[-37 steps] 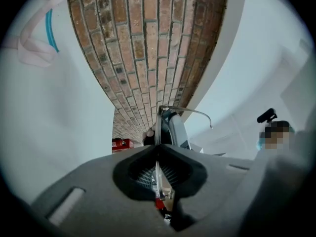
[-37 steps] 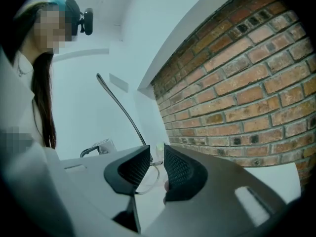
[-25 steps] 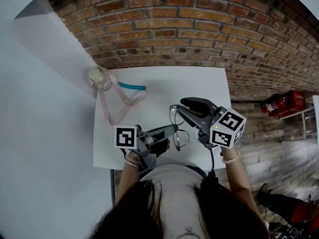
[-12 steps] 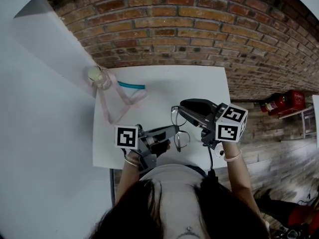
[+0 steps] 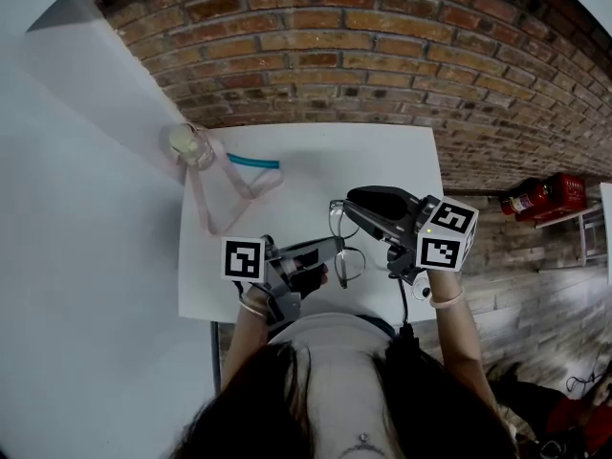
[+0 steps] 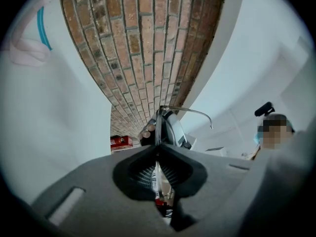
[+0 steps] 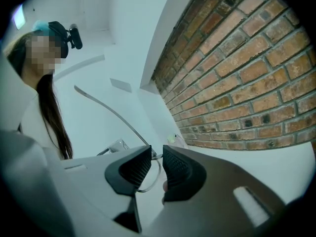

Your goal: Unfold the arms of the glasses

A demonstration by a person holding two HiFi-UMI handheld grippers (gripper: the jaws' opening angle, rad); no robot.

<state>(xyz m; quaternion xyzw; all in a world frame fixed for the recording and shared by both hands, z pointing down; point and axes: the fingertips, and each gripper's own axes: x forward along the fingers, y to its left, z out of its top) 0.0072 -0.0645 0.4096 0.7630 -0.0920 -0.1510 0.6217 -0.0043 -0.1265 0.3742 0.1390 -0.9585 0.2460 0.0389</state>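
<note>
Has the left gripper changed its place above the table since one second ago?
No. Judged against the table's near edge, the left gripper stays in place, shut on the glasses.

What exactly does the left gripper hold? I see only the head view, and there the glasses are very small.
Observer: In the left gripper view, the left gripper is shut on the glasses. It grips a lens by its thin edge.
Operator: And the right gripper, is it closed too?
Observer: No. In the right gripper view, the right gripper has its jaws slightly apart, with the hinge end of the frame between them.
Operator: Where does the arm point?
Observer: One arm runs from those jaws up toward the person.
</note>
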